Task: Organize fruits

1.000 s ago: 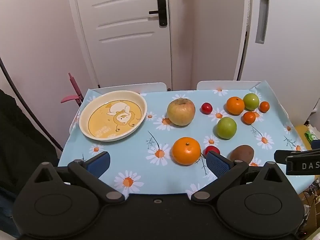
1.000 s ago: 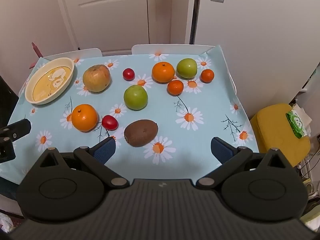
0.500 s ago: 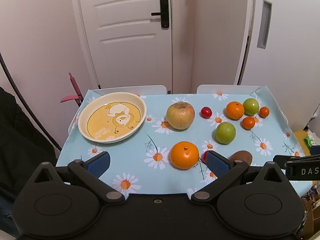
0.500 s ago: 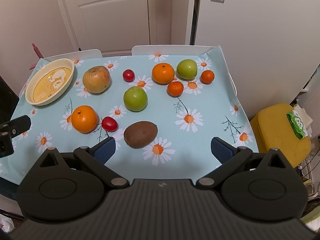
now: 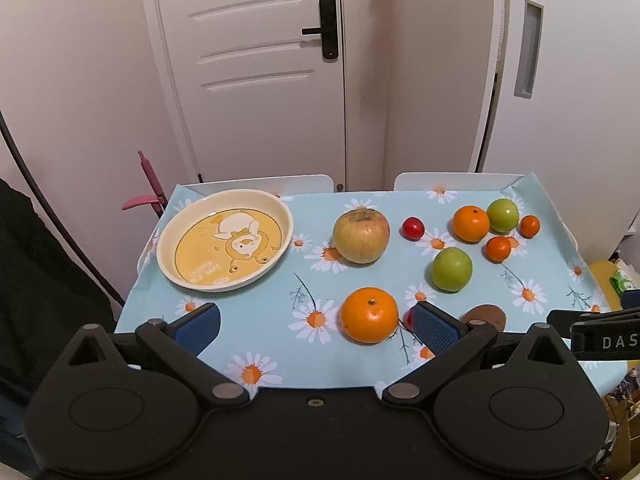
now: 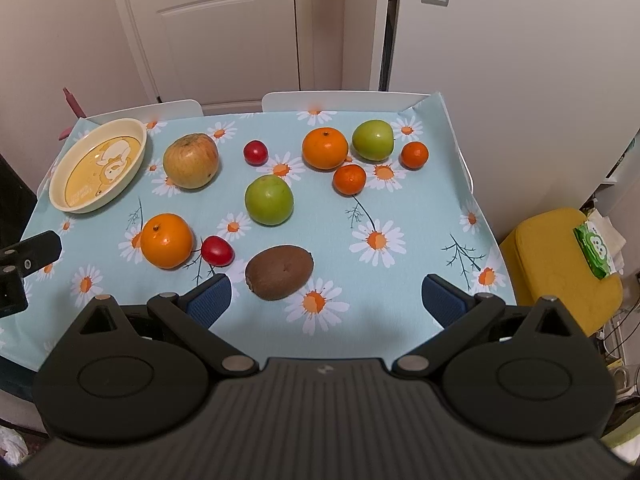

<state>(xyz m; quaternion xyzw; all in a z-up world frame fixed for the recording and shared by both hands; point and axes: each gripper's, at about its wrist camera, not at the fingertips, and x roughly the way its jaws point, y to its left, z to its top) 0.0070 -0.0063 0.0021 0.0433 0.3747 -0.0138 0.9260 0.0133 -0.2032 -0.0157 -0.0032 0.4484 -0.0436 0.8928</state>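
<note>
Pulled back and tilted up since 1 second ago, the left wrist view now takes in more of the door [image 5: 256, 72], and the fruit is seen lower and farther off. From that view, the left gripper [image 5: 316, 326] is held over the near table edge, jaws spread wide, nothing between the pads. The plate [image 5: 170, 236] is seen bare at the far left of the daisy cloth [image 5: 264, 312]. An apple [image 5: 361, 235] sits right of the plate. One orange [image 5: 370, 315] lies just beside the right pad, with a red fruit [image 5: 408, 319] mostly hidden behind that pad. A kiwi [image 5: 485, 316] is glimpsed past it. A green fruit [image 5: 452, 269] is well apart from the rest, mid-table.

Over to the right wrist view: hardly any shift is noted here. The right gripper [image 6: 326, 300] is held low at the near edge, jaws spread wide, empty. The kiwi [image 6: 279, 272] lies between the pads' line and just ahead of it, nearer the left pad. The orange [image 6: 166, 240] and a red fruit [image 6: 217, 251] are near each other at left. At the far right corner, 1 orange [image 6: 325, 148], 1 green fruit [image 6: 373, 139] and 2 small oranges [image 6: 349, 179] are clustered. A yellow stool [image 6: 556, 264] is seen beside the table.
</note>
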